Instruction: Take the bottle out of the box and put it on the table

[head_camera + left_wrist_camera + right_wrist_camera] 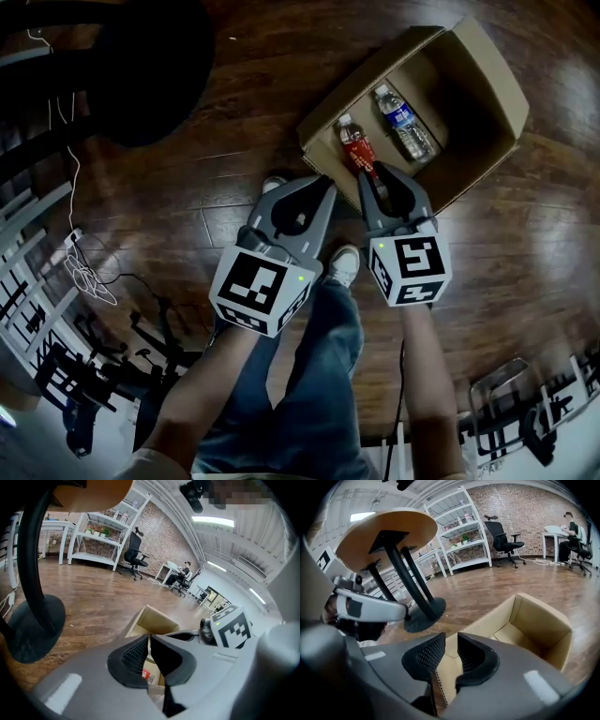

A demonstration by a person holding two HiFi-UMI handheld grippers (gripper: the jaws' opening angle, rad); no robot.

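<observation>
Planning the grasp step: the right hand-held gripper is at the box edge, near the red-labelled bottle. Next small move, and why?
Probably widen the right hand-held gripper before lowering it. Its jaws stand only slightly apart with nothing between them, and they look too narrow for the red-labelled bottle lying just ahead in the box.

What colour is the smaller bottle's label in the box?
Red; the label shows best in head view.
</observation>
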